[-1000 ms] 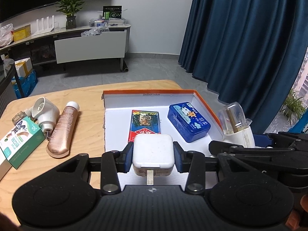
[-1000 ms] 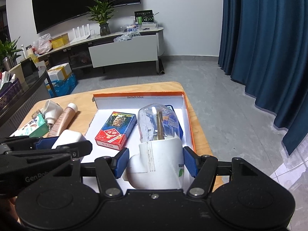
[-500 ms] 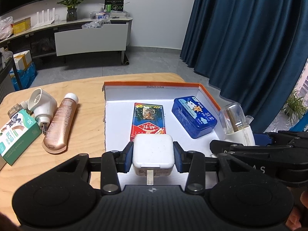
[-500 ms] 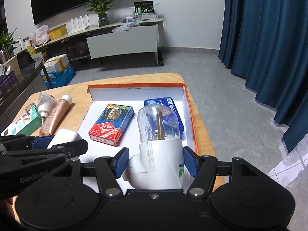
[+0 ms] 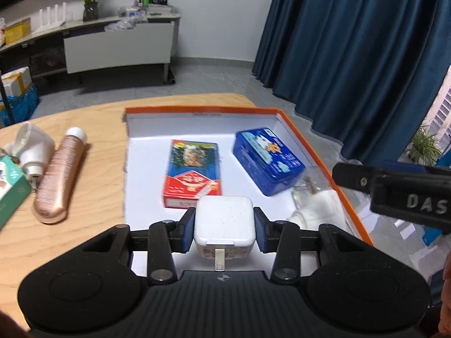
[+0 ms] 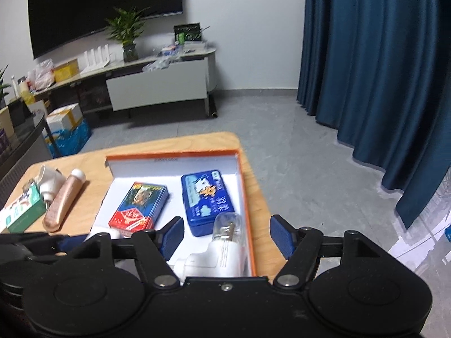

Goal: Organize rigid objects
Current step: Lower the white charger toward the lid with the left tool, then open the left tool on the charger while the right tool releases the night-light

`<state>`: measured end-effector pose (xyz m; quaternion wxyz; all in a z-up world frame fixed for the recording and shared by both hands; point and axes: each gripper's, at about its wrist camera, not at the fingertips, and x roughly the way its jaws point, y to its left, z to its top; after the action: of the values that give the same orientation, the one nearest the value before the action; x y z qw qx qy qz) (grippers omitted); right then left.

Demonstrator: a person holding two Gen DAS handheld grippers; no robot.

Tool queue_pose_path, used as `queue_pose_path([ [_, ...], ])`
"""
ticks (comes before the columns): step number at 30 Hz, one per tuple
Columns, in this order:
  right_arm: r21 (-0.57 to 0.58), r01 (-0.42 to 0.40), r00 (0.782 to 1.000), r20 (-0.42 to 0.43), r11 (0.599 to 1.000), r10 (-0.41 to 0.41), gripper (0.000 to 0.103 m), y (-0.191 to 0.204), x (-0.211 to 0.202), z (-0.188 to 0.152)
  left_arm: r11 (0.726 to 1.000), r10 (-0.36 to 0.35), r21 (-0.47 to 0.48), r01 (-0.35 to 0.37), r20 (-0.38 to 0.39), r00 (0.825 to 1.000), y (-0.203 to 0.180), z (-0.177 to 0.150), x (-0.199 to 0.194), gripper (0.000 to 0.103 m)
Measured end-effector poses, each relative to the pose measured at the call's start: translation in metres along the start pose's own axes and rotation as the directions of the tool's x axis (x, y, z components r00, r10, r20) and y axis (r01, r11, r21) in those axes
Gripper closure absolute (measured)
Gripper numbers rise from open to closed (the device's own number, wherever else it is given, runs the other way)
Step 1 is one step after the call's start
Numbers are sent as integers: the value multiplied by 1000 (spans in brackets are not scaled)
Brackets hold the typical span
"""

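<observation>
With the right claw (image 6: 225, 233) just opened off the white vaporizer with clear bottle (image 6: 222, 249) at lower centre, the left claw (image 5: 224, 229), clamping a white square charger (image 5: 224, 226), may knock the red card pack (image 5: 193, 178) inside the orange-rimmed white tray (image 5: 304, 135).

Card box (image 5: 193, 178) left of tin (image 5: 267, 161)

The print on the blue tin (image 5: 267, 161) and on the red card box (image 5: 194, 177) is smeared by blur and cannot be read. The white device with a clear cap (image 5: 313, 205) is very blurred in the left wrist view; in the right wrist view its lower part is hidden behind the right gripper (image 6: 225, 236). The green box (image 5: 8, 188) is cut by the left edge. The white charger (image 6: 105, 232) is mostly hidden in the right view.
</observation>
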<state>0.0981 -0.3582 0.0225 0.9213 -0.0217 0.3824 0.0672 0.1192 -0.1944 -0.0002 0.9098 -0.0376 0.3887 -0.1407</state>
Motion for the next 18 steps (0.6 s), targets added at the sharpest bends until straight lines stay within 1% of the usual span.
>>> queue_pose_path([
  [1, 0, 6, 1000, 4, 1000, -6, 22, -1, -2, 1, 1000, -3, -1, 3, 0, 1000, -2, 0, 0, 59],
  [2, -3, 14, 1000, 9, 1000, -14, 22, 0, -4, 1, 1000, -5, 6, 5, 1, 1000, -4, 0, 0, 55],
  [3, -7, 18, 1000, 13, 1000, -18, 22, 0, -5, 2, 1000, -7, 15, 7, -4, 1000, -7, 1, -1, 43],
  [4, -9, 20, 1000, 15, 1000, -19, 21, 1, -6, 3, 1000, -6, 21, 5, 5, 1000, -8, 1, -4, 38],
  [5, -10, 18, 1000, 17, 1000, -18, 21, 2, -8, 4, 1000, 1, 27, -2, 16, 1000, -9, 1, -8, 35],
  [7, -8, 16, 1000, 24, 1000, -16, 20, 5, -11, 6, 999, 15, 32, -15, 11, 1000, -8, 4, -12, 25],
  [8, -8, 17, 999, 29, 1000, -17, 20, 7, -12, 7, 999, 21, 28, -21, 7, 1000, -6, 5, -15, 24],
  [9, -7, 21, 999, 32, 1000, -21, 20, 9, -14, 7, 999, 29, 21, -29, 7, 1000, -3, 6, -18, 18],
  [10, -4, 22, 999, 34, 1000, -22, 18, 12, -15, 8, 999, 38, 18, -38, 3, 999, 0, 6, -21, 9],
  [12, 0, 18, 999, 32, 1000, -18, 17, 17, -17, 8, 998, 56, 19, -56, -6, 998, 7, 6, -27, 5],
  [15, 3, -1, 1000, 25, 1000, 1, 16, 29, -19, 7, 994, 104, 25, -105, 11, 994, 19, 3, -41, 4],
  [18, 0, -28, 999, 17, 1000, 28, 14, 43, -20, 6, 992, 124, 9, -124, 14, 992, 36, -1, -54, 4],
])
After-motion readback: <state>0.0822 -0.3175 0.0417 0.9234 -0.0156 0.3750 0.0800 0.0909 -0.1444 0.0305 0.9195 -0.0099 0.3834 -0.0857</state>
